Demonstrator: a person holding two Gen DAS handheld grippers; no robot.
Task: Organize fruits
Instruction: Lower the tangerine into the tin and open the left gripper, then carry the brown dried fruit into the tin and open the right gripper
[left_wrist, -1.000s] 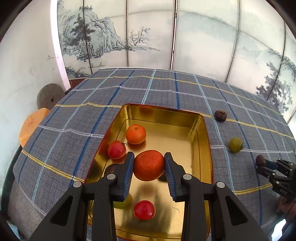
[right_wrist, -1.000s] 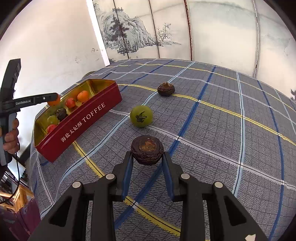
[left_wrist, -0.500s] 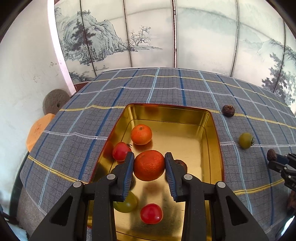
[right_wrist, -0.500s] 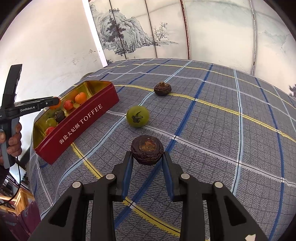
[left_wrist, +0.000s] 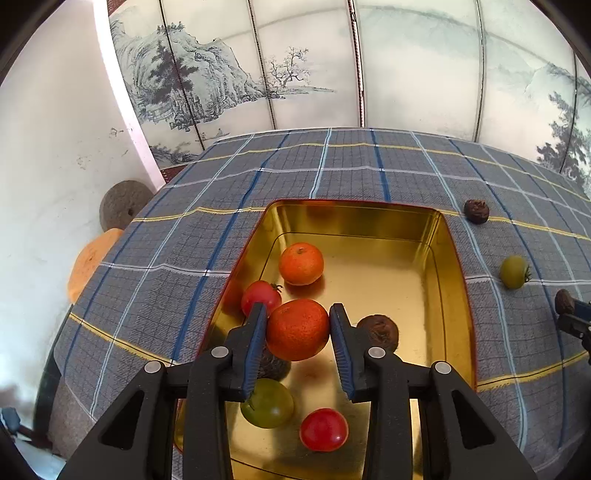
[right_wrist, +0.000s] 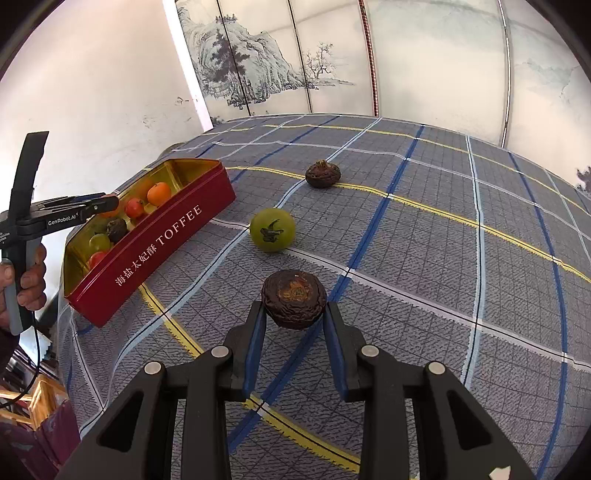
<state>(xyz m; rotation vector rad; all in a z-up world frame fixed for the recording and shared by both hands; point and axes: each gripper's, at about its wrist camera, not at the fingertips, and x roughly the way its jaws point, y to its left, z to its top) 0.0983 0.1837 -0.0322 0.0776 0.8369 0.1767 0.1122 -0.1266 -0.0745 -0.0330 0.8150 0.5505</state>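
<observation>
1. The left gripper (left_wrist: 298, 328) is pinching an orange (left_wrist: 297, 329) above the toffee tin (left_wrist: 452, 266), which is holding other fruit.
2. The right gripper (right_wrist: 293, 314) is clamping a dark wrinkled fruit (right_wrist: 294, 298) over the plaid cloth (right_wrist: 424, 258).
3. Farther off, a green tomato (right_wrist: 272, 229) and a second dark fruit (right_wrist: 323, 174) are lying on the cloth.

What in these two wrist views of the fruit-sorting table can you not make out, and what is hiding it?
- Left wrist view: a dark fruit in the toffee tin is mostly hidden by the left tongs and their orange.
- Same view: the right tongs are cut off by the frame edge.
- Right wrist view: the tin's near contents are hidden behind its wall.
</observation>
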